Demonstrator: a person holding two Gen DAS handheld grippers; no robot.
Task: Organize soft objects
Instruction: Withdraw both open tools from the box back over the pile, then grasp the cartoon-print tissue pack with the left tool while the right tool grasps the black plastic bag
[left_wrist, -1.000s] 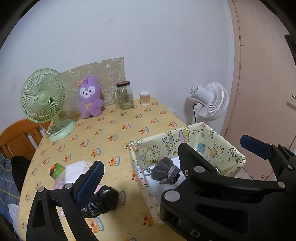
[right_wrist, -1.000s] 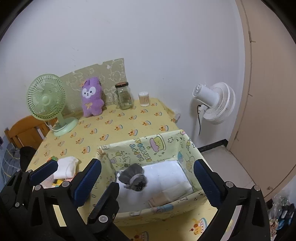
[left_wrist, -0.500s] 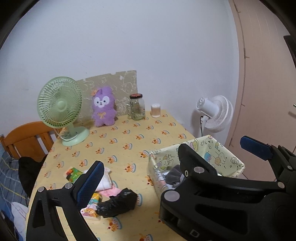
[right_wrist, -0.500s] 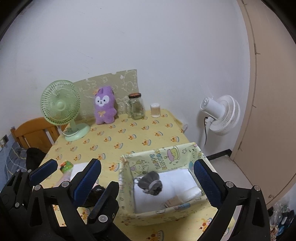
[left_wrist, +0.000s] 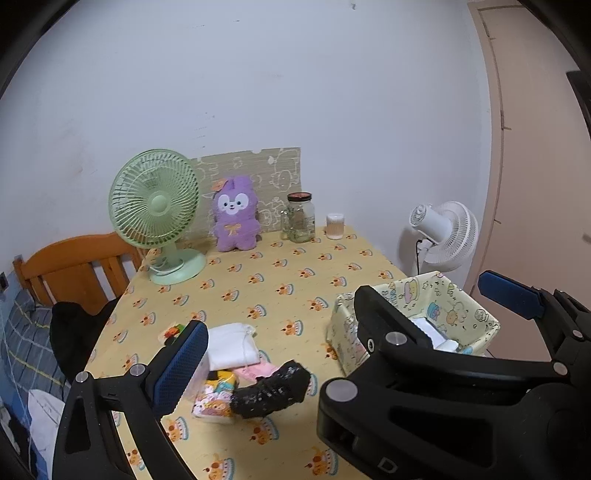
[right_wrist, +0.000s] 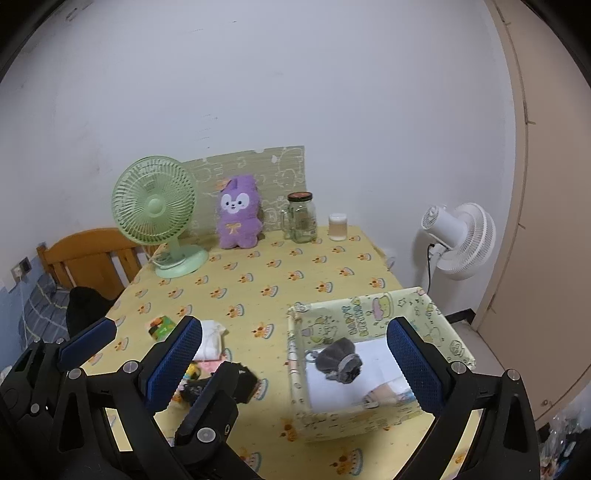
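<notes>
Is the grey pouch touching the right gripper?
Apart. The right wrist view shows the grey pouch lying inside the fabric bin, with white lining visible between it and the open right gripper.

Both grippers hang side by side with nothing between their fingers. The left gripper (left_wrist: 343, 343) is spread wide; the right gripper (right_wrist: 295, 369), just right of it, likewise.

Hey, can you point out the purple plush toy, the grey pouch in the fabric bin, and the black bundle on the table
purple plush toy (right_wrist: 238, 214), right wrist view, on its belly below the face.
grey pouch (right_wrist: 338, 360), right wrist view, on its gathered middle.
black bundle (left_wrist: 273, 391), left wrist view, on its crumpled centre.
</notes>
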